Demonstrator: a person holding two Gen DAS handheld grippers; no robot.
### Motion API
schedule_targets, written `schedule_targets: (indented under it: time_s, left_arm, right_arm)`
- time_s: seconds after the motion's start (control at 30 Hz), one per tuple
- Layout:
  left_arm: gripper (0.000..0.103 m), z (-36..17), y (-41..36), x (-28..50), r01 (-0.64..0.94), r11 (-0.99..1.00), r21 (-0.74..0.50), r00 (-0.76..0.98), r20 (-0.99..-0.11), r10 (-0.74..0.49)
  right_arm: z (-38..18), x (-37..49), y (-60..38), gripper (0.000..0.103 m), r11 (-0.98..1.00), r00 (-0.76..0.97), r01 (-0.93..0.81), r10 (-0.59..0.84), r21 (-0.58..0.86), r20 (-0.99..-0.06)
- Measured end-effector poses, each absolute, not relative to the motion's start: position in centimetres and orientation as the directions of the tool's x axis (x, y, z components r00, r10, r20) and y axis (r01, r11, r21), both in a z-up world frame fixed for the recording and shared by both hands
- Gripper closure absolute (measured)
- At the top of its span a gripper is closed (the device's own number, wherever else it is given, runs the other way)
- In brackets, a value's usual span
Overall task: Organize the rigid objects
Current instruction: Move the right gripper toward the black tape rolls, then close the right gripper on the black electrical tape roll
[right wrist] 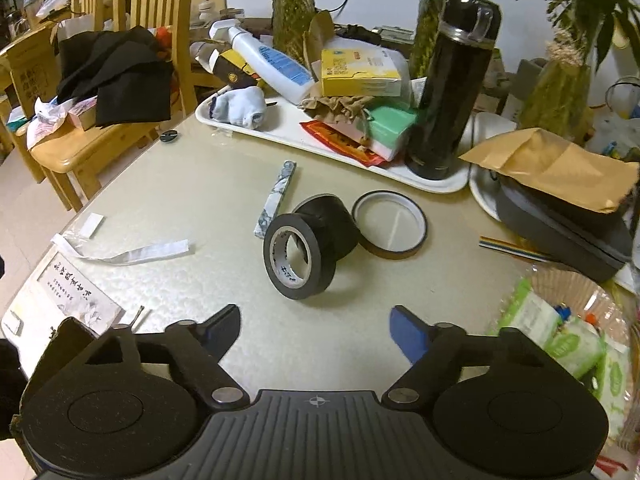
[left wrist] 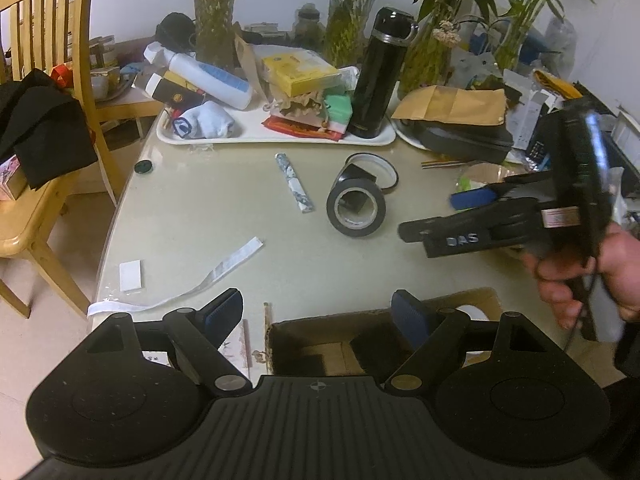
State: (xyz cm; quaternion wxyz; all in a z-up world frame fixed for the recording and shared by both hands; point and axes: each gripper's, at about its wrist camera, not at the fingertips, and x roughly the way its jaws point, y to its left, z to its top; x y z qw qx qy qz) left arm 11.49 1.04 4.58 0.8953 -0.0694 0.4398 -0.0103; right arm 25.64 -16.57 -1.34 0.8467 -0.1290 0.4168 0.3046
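The right hand-held gripper (right wrist: 316,330) is held wide open and empty, aimed at the tape roll (right wrist: 300,256) just ahead on the tabletop (right wrist: 180,208), probably so that the roll can be taken. Behind the roll a thin ring (right wrist: 390,224) is touching it, and a flat bar (right wrist: 276,200) lies beside. The left hand-held gripper (left wrist: 318,312) is open and empty above a box (left wrist: 328,344).

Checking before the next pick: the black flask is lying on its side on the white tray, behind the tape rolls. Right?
Not quite. The black flask stands upright at the end of the white tray, behind the tape rolls; the right wrist view shows it.
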Motion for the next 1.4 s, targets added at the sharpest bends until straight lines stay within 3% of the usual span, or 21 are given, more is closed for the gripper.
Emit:
schedule_targets:
  time_s: [0.2, 0.73, 0.83, 0.9, 1.0, 1.4]
  left_arm:
    - [0.021, 4.9, 0.7, 11.5, -0.021, 0.990, -0.142, 0.620, -0.778, -0.098]
    - [0.021, 4.3, 1.0, 11.9, -0.029, 0.988, -0.150, 0.588, -0.802, -0.104]
    - [0.021, 4.1, 1.2, 12.0, -0.031, 0.988, -0.149, 0.584, -0.805, -0.103]
    - [0.021, 4.1, 1.2, 12.0, -0.032, 0.989, -0.147, 0.581, -0.807, -0.102]
    - [0.021, 4.1, 1.4, 12.0, -0.036, 0.988, -0.147, 0.580, -0.808, -0.099]
    - [0.021, 4.1, 1.4, 11.9, -0.036, 0.988, -0.149, 0.583, -0.806, -0.101]
  right_arm:
    - [-2.9, 27.4, -15.8, 0.039, 0.766, 0.432, -0.641, 0.412, 0.048, -0.802]
    - [-5.6, 31.2, -14.1, 0.053, 0.771, 0.420, -0.629, 0.442, 0.097, -0.793]
    - [-6.2, 31.4, -13.5, 0.060, 0.768, 0.410, -0.634, 0.433, 0.090, -0.803]
    - [-6.3, 31.4, -13.2, 0.074, 0.763, 0.413, -0.642, 0.429, 0.077, -0.803]
    - [-5.7, 31.1, -13.1, 0.079, 0.749, 0.414, -0.658, 0.444, 0.077, -0.795]
    - [-4.6, 29.5, -12.2, 0.079, 0.688, 0.372, -0.726, 0.425, 0.027, -0.825]
